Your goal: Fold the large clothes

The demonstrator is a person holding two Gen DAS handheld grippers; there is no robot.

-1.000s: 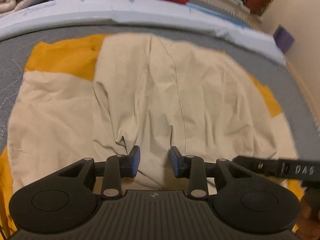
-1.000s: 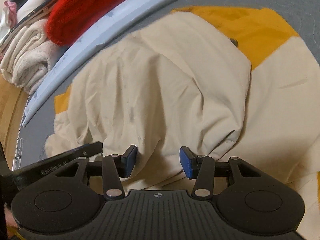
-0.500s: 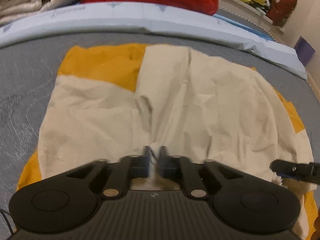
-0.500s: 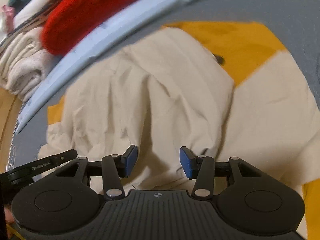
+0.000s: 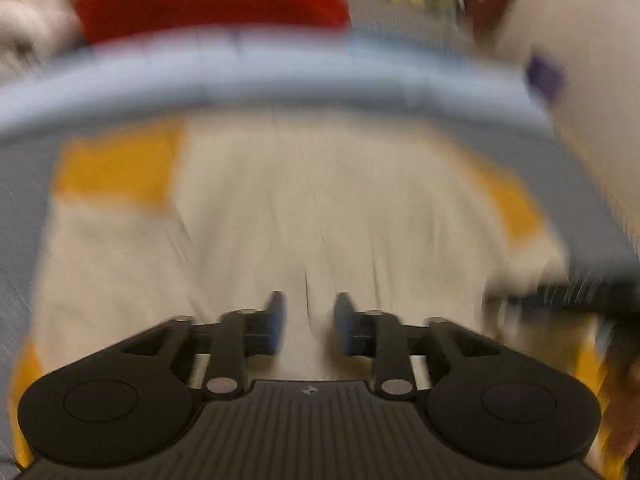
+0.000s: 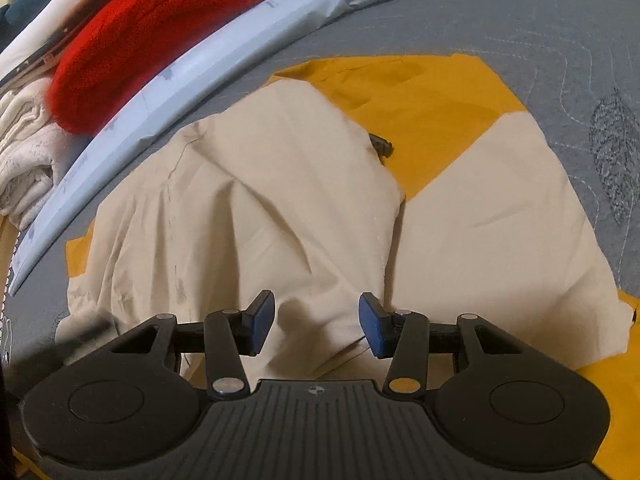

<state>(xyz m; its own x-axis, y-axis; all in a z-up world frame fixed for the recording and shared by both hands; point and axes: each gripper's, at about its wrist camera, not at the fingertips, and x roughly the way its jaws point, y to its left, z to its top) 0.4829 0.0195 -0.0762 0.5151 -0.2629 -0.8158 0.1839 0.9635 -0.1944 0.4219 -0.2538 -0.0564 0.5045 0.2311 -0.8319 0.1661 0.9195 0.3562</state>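
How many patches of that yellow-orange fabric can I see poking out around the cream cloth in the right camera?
3 in the right wrist view: a large yellow-orange fabric patch beyond the cream cloth, a small one at its left edge, and one at bottom right. More may lie hidden underneath.

Left wrist view blurred; garment indistinct.

So it's a bed with a grey quilted cover, stitched wavy lines and a leaf pattern off to the right of the jaws. The beige and mustard garment is spread flat on it straight ahead of the jaws, with a light blue sheet edge running beyond.
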